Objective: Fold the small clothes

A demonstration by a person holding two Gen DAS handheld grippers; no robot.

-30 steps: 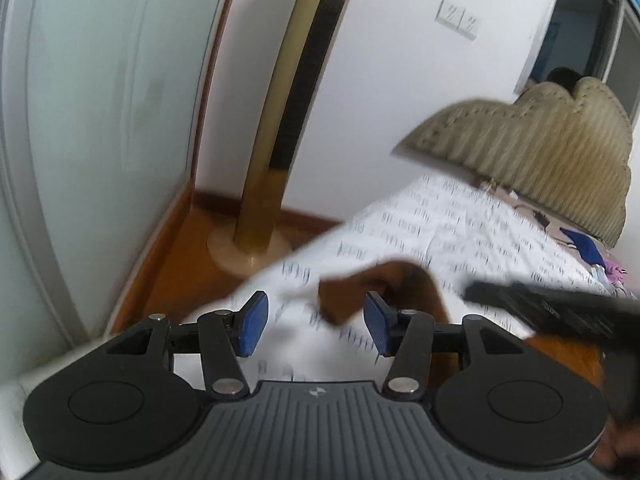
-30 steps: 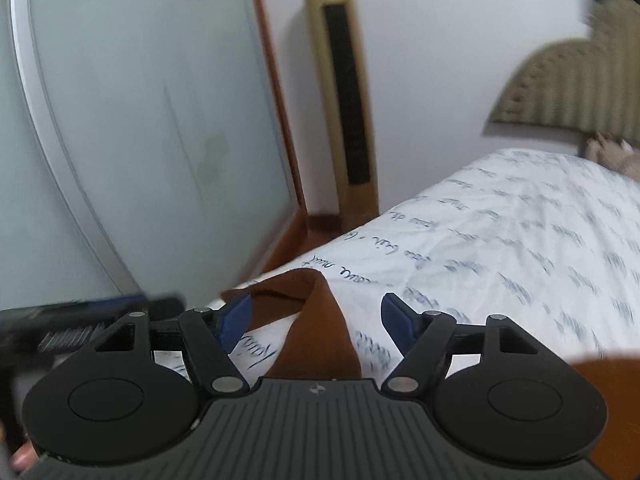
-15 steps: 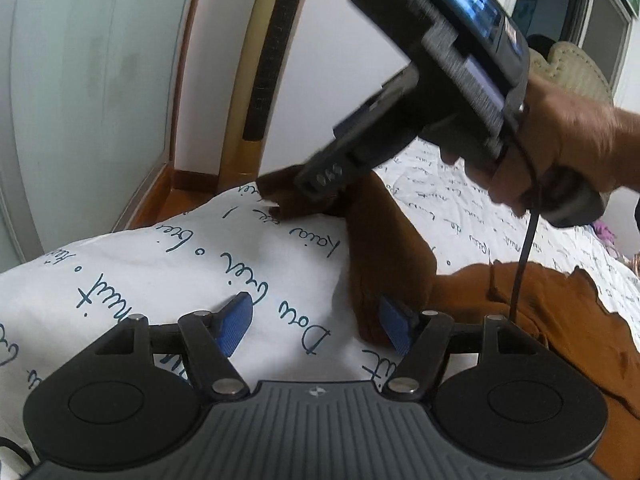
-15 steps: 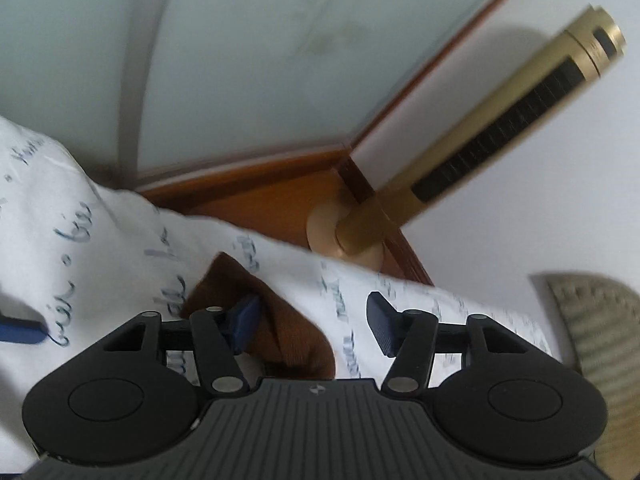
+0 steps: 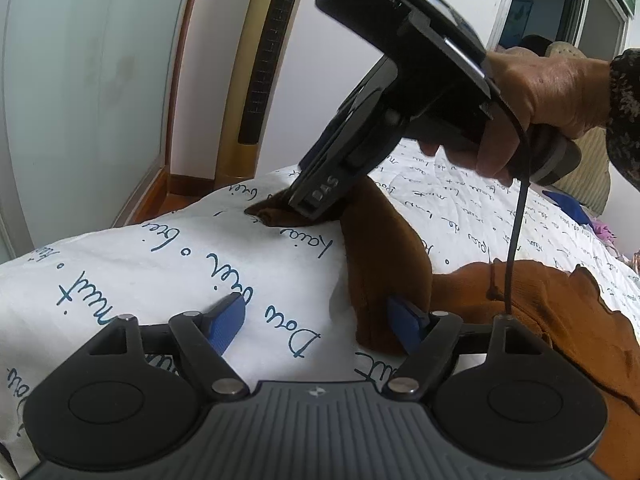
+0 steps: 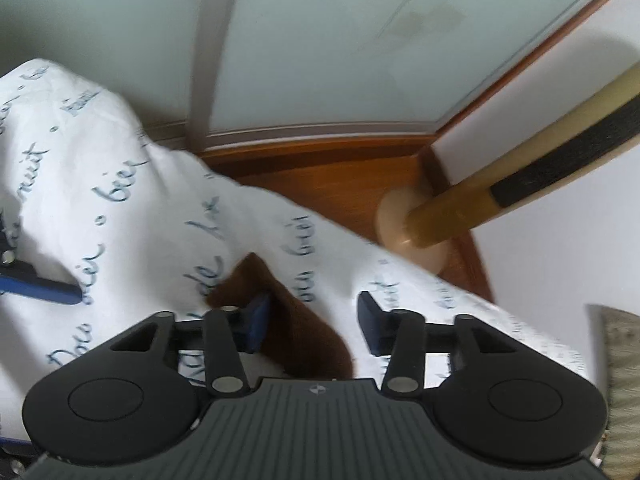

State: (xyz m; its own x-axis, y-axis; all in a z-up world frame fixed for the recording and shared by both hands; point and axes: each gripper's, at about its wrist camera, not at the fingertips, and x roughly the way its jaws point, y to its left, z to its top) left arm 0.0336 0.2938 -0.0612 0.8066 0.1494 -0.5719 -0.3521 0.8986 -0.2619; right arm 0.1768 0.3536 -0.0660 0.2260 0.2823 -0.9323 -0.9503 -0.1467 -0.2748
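A brown garment lies on the white bedsheet printed with blue writing. Its sleeve stretches away towards the bed's corner. My left gripper hovers low over the sheet; its jaws are opening, with only sheet between them and the right pad beside the sleeve. A hand holds my right gripper, pointed steeply down at the sleeve's end. In the right wrist view the right gripper straddles the sleeve end; its jaws are closing and the right pad is still clear of the cloth.
The bed's corner drops to a wooden floor just past the sleeve. A gold tower fan stands there beside a frosted glass door. A padded headboard is at the far right. A cable hangs from the right gripper.
My left gripper sank towards the sheet and its jaws widened. My right gripper rolled over, came down on the sleeve end, and its jaws narrowed.
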